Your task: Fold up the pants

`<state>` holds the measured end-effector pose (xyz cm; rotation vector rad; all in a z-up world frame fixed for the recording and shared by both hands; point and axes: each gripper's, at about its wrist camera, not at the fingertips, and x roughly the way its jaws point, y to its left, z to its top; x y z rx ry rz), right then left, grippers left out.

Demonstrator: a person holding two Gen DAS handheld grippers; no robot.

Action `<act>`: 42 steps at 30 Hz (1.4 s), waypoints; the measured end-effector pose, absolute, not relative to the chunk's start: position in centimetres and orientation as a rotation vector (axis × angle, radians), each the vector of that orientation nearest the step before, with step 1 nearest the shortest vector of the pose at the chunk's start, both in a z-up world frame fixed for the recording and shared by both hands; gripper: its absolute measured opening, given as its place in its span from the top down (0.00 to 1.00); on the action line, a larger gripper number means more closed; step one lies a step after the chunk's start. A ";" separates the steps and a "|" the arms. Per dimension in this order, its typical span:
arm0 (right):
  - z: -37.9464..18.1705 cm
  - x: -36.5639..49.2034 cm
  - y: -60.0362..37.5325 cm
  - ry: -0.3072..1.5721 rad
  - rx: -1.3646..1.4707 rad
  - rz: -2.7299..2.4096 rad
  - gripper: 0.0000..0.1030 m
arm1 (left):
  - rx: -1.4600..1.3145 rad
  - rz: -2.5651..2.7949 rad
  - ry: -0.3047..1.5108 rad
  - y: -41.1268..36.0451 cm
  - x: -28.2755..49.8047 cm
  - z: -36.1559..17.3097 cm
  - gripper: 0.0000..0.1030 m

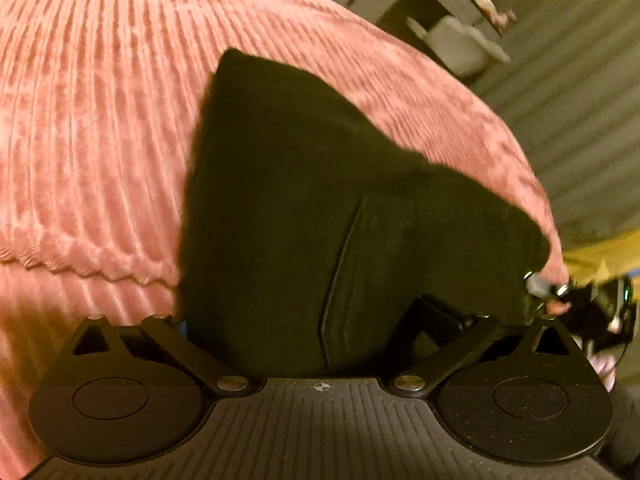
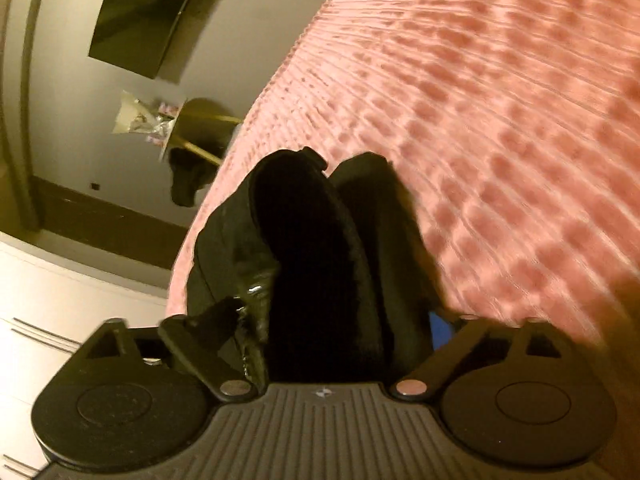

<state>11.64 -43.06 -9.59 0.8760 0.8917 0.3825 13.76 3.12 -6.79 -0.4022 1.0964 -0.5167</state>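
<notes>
The black pants [image 1: 304, 200] lie on a pink ribbed bedspread [image 1: 100, 140]. In the left wrist view the cloth fills the space between my left gripper's fingers [image 1: 436, 316] and hides the tips; the left gripper [image 1: 316, 320] looks shut on the fabric. A seam runs down the cloth. In the right wrist view a bunched fold of the pants [image 2: 316, 260] stands between the fingers of my right gripper [image 2: 320, 320], which looks shut on it. The other gripper shows at the right edge of the left wrist view [image 1: 580, 304].
The pink bedspread [image 2: 500, 120] covers the bed. Its edge runs close by in both views. Beyond it are a striped floor [image 1: 580, 92], a white object [image 1: 460, 44], a wall with a dark panel [image 2: 140, 20] and white drawers [image 2: 48, 312].
</notes>
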 end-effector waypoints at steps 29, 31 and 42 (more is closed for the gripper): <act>2.4 13.1 -42.9 0.520 0.793 0.027 0.15 | -0.320 -0.144 0.698 3.9 12.9 4.5 0.05; 0.7 11.5 -43.0 0.564 0.860 0.040 0.15 | -0.265 -0.141 0.706 3.3 11.5 3.8 0.05; -9.2 5.0 -41.7 0.690 1.255 0.039 0.25 | -0.518 0.017 0.897 3.1 4.5 -3.8 0.03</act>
